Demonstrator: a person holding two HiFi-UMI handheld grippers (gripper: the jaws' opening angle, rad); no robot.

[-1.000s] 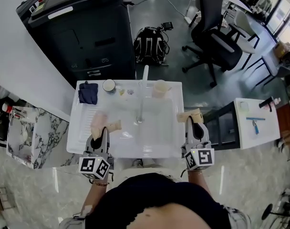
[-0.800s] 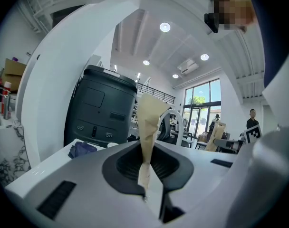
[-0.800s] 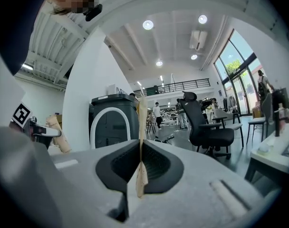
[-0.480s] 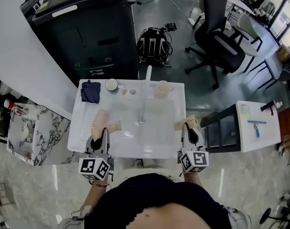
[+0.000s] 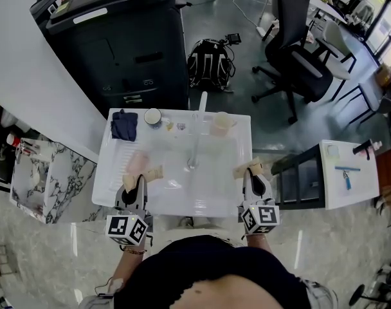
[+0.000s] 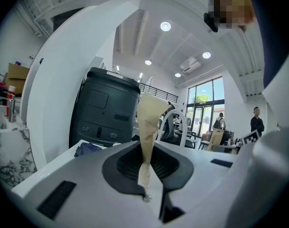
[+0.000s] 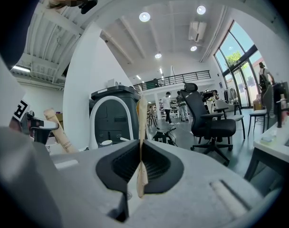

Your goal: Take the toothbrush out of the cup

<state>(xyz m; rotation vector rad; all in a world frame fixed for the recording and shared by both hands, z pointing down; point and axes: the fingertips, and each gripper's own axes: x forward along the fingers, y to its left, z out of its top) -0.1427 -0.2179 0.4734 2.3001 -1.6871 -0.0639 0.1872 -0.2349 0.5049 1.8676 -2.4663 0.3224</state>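
A beige cup (image 5: pixel 221 123) stands at the back right of the white basin unit (image 5: pixel 112 179), just right of the tall white faucet (image 5: pixel 198 131). I cannot make out a toothbrush in it from here. My left gripper (image 5: pixel 150 170) lies low over the front left of the basin, its tape-wrapped jaws shut on nothing (image 6: pixel 148 127). At the front right edge my right gripper (image 5: pixel 248 168) is also shut and empty (image 7: pixel 141 127). Both point toward the back of the unit, well short of the cup.
A dark blue cloth (image 5: pixel 123 125) and a small round white cup (image 5: pixel 152 116) sit at the back left. A pale pink object (image 5: pixel 136 161) lies by the left gripper. A black printer (image 5: pixel 118 40) stands behind; an office chair (image 5: pixel 298 50) and a side table (image 5: pixel 346 171) are to the right.
The right gripper has sunk and drawn a little inward toward the basin's front right edge. The left gripper has stayed where it was. Both stay shut.
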